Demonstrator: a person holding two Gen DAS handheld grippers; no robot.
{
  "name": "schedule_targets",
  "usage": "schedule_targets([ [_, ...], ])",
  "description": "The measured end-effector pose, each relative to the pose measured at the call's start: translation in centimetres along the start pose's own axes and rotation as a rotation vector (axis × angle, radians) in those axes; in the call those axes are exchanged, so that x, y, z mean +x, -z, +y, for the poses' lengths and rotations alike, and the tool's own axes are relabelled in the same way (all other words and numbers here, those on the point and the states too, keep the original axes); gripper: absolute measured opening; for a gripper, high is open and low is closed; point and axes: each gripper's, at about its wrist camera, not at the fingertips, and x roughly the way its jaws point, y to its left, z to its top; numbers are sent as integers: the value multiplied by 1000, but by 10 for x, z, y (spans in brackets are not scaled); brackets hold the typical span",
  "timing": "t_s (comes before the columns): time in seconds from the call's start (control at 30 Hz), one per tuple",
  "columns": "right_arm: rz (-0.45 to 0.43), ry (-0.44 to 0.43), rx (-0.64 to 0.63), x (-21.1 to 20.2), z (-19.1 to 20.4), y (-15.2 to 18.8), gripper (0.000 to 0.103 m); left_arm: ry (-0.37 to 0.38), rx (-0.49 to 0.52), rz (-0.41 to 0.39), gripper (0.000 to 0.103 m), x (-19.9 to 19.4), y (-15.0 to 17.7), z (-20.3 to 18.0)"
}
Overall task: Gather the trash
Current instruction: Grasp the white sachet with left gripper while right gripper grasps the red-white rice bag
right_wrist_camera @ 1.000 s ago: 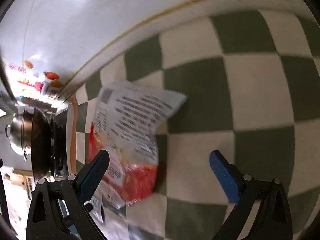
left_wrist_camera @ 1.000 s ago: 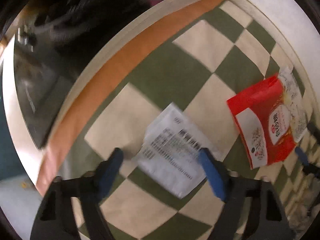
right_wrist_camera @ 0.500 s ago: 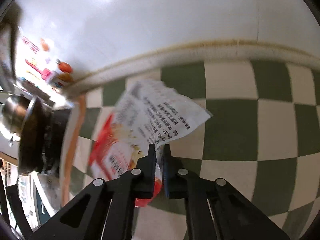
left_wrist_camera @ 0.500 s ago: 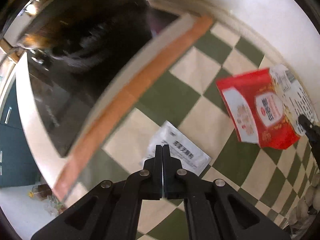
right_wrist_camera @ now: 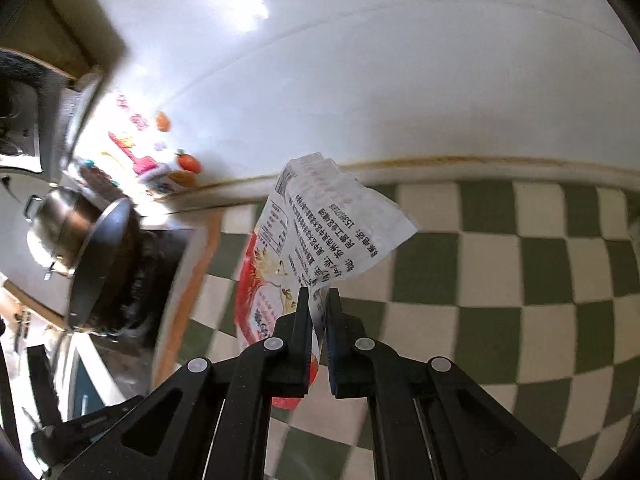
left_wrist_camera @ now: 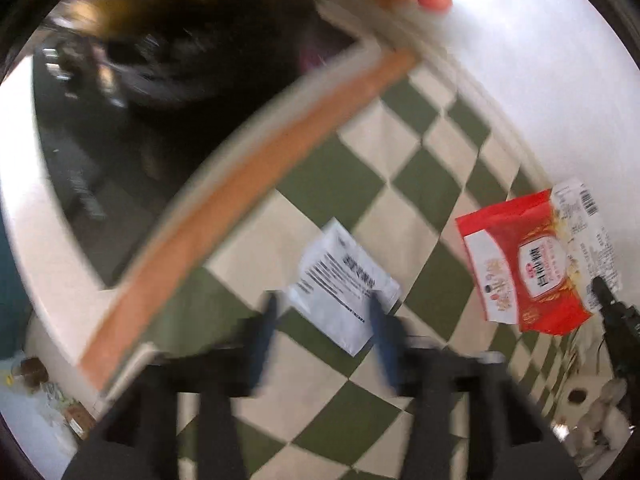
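Note:
A small white printed packet lies flat on the green-and-cream checkered counter. My left gripper is open above it, its blurred blue fingers either side of the packet's near end. My right gripper is shut on a red and white snack wrapper and holds it up off the counter. The same wrapper shows at the right of the left wrist view, with the right gripper's tip at its lower edge.
An orange strip edges the counter beside a black stove top. A steel pot stands on the stove at the left. A white tiled wall runs behind the counter, with colourful stickers.
My left gripper was open, shut half a second ago, and is open again over the white packet. My right gripper closed on the red wrapper and lifted it off the counter.

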Motion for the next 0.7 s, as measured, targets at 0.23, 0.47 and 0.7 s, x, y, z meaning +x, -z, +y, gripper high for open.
schedule_targets([
  [0.23, 51, 86, 95, 28, -55, 15, 6, -56, 109, 67, 73, 44, 10, -31],
  [0.47, 93, 105, 154, 52, -84, 25, 6, -246, 179, -4, 28, 57, 8, -63],
  [0.7, 84, 79, 158, 51, -82, 22, 6, -201, 116, -7, 0, 46, 6, -53],
])
